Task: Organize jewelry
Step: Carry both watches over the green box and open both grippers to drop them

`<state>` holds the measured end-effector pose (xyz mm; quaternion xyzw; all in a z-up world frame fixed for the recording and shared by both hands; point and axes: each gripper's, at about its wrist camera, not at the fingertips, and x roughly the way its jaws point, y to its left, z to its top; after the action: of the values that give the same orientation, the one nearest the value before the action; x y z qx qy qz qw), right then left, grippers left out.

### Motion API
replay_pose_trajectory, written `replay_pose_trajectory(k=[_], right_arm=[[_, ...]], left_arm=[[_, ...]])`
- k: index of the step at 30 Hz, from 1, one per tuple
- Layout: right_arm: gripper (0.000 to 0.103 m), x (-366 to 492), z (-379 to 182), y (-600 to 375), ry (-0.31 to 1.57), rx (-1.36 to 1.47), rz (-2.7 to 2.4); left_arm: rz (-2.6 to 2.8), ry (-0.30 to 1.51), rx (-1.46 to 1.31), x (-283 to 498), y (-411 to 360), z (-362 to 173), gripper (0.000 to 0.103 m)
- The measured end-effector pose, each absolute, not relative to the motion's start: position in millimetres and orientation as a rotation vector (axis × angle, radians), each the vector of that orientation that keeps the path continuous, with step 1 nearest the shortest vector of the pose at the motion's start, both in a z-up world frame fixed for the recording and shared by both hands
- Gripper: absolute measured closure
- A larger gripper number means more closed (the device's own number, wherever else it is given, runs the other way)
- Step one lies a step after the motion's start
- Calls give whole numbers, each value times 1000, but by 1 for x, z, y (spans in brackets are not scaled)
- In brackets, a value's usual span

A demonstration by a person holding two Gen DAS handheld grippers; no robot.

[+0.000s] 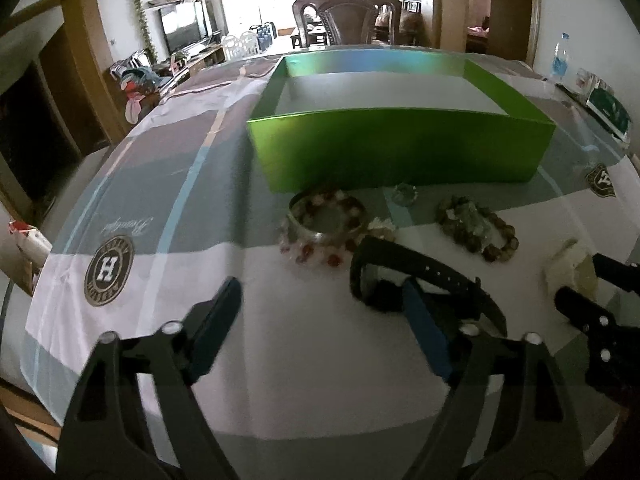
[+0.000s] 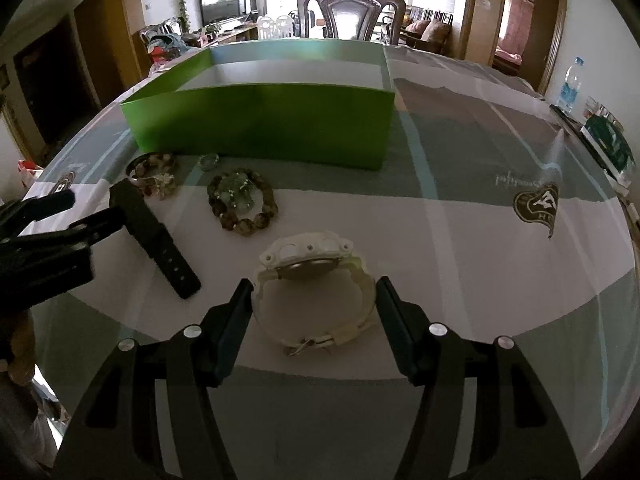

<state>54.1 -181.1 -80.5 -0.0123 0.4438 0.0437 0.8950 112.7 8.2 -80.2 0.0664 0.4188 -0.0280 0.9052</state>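
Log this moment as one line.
left gripper: open beside black watch | right gripper: open around white watch | green box: empty

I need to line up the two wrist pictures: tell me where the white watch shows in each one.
Left wrist view: the white watch sits at the far right edge, partly hidden behind the right gripper.
Right wrist view: the white watch lies low in the centre, between the open fingers of the right gripper.
Shared landmark: the green box, beyond the jewelry in both views.
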Motion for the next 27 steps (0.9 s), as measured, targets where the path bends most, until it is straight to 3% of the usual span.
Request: replay_pose_trajectory(k=[2, 4, 14, 24, 25, 26, 27], right_arm=[[41, 54, -81, -181, 918, -26, 88], [41, 53, -81, -181, 916, -29, 87], [42, 50, -69, -186, 899, -5, 87], [42, 48, -36, -185, 823, -6, 97], [42, 49, -38, -185, 831, -5, 100], [42, 49, -41, -184, 839, -5, 103], [42, 50, -46, -184, 856, -3, 107]], left_arm=[[-70, 878, 132, 118, 7, -83, 61], [-110, 908, 91, 124, 9, -87, 83], [-100, 854, 78, 113, 19, -67, 95], [-76, 780, 54, 101, 37, -31, 93], [-73, 788, 59, 99, 39, -34, 81], [-70, 796, 68, 98, 38, -38, 62], [-68, 806, 81, 99, 36, -44, 54]])
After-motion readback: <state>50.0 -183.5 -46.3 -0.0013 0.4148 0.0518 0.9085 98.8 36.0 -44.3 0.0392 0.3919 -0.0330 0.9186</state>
